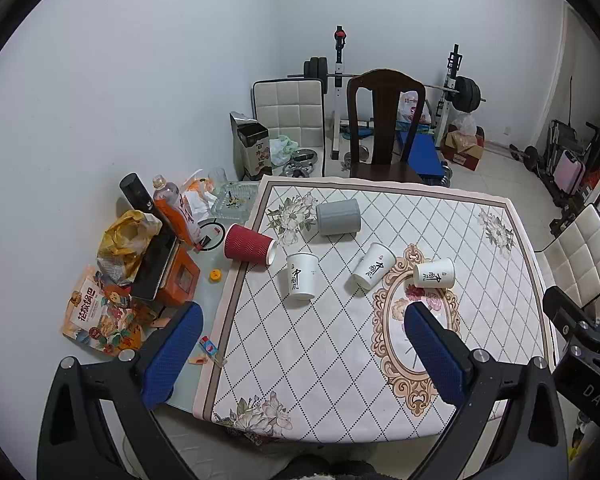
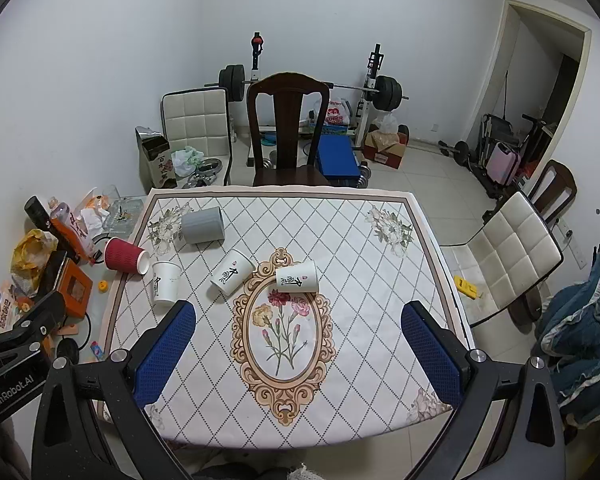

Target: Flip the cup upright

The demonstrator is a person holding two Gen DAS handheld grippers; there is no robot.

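Several cups lie on their sides on the flowered tablecloth (image 1: 340,360): a red ribbed cup (image 1: 248,245) (image 2: 125,255) at the left edge, a grey cup (image 1: 338,218) (image 2: 203,225) farther back, and three white cups with black characters (image 1: 301,276) (image 1: 374,266) (image 1: 434,273) (image 2: 166,282) (image 2: 233,273) (image 2: 297,277) in a row across the middle. My left gripper (image 1: 304,354) is open and empty, held above the near part of the table. My right gripper (image 2: 298,354) is open and empty, over the flower oval, short of the cups.
Clutter fills the table's left strip: snack bags (image 1: 96,316), an orange box (image 1: 178,280), bottles (image 1: 172,208), a yellow cap (image 1: 215,275). A dark wooden chair (image 2: 288,128) stands at the far side, a white chair (image 2: 508,256) at the right. Weights stand behind.
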